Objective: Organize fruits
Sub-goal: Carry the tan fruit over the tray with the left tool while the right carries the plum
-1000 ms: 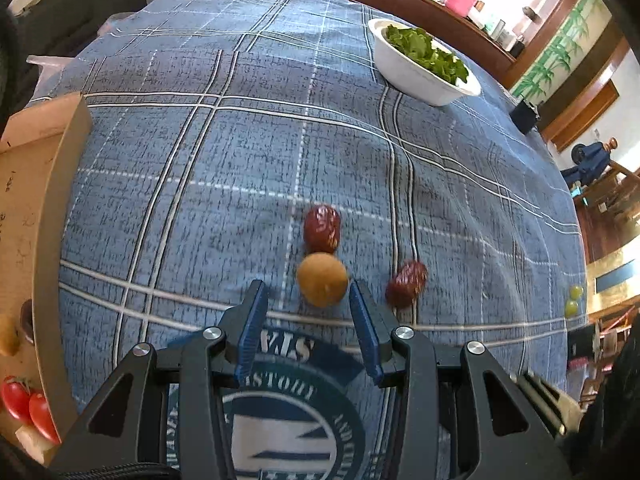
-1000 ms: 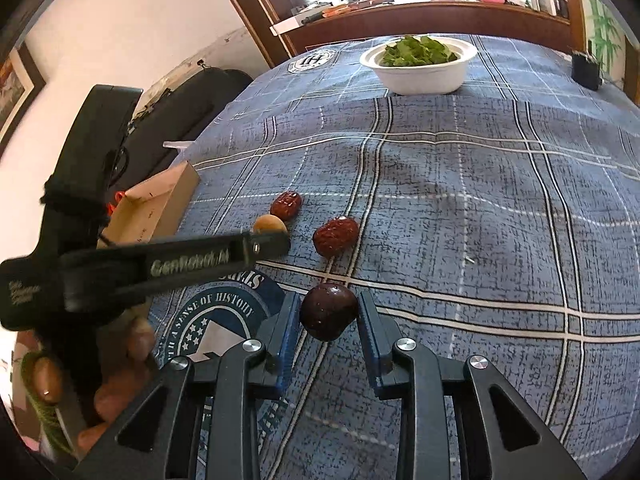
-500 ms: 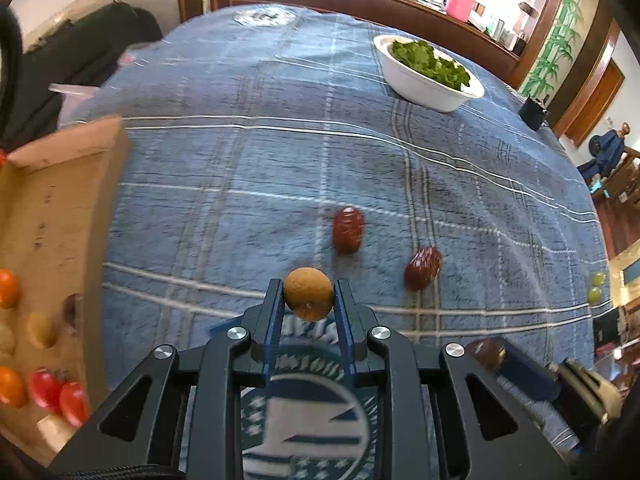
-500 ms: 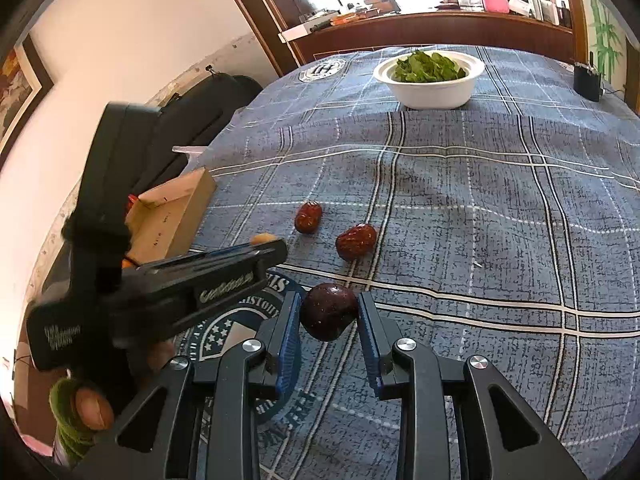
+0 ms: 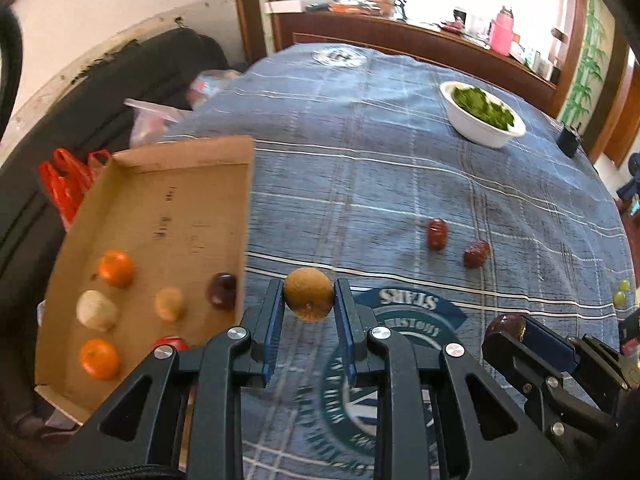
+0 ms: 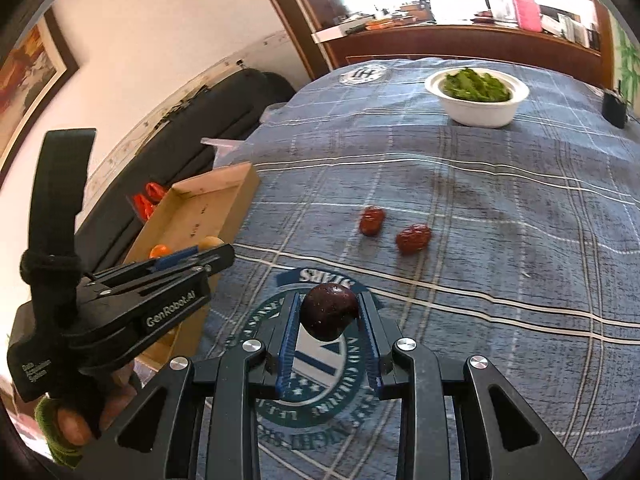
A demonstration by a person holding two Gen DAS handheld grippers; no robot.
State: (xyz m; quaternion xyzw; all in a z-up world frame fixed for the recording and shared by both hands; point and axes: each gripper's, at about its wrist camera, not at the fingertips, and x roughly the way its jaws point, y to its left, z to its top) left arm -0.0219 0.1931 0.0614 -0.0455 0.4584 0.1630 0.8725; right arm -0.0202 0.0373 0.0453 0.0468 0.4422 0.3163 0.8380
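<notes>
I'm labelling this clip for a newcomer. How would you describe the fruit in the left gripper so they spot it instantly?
Find the cardboard tray at the left edge of the blue plaid tablecloth. Just right of its near corner, the left gripper pinches a round tan-brown fruit. The two loose fruits farther right are wrinkled and red.

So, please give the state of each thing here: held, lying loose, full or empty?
Left gripper: shut on the brown fruit, off the cloth.
Right gripper: shut on the dark fruit.
Two red dates: loose on the cloth.
Box: open, partly filled with fruit.
Bowl: upright, holding greens.
Green grapes: loose at the table edge.
</notes>
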